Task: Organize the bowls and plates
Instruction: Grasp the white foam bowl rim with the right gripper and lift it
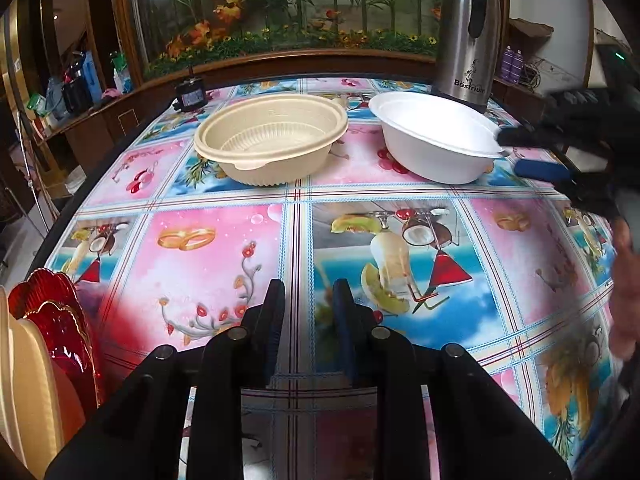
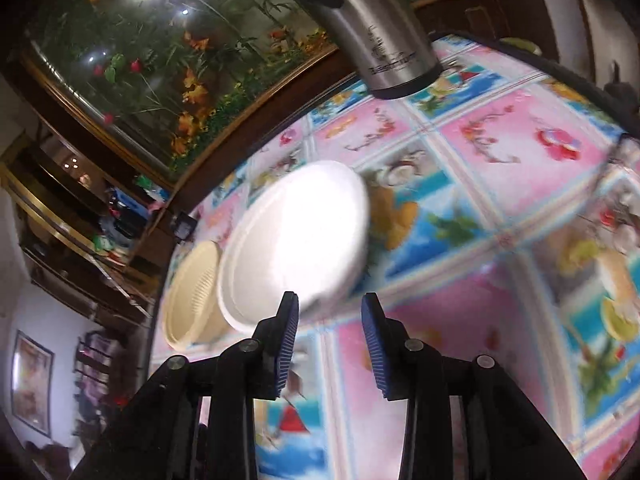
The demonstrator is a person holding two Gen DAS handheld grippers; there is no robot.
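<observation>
- White foam bowl (image 1: 436, 140) sits on the patterned tablecloth (image 1: 224, 248) at the far right, just in front of the steel flask (image 1: 468, 36).
- Beige plastic bowl (image 1: 272, 140) stands to its left, near it but not touching.
- My right gripper (image 2: 330, 312) has its blue pads apart with nothing between them; its left pad (image 2: 288, 332) is at the white bowl's near rim, and in the blur I cannot tell whether they touch.
- From my left wrist view that gripper reaches in from the right edge, one finger above the rim and one below.
- My left gripper (image 1: 308, 292) hovers over the cloth, jaws narrowly parted and empty.
- Red plates (image 1: 60, 320) and cream plates (image 1: 28, 384) stand on edge at my lower left.
</observation>
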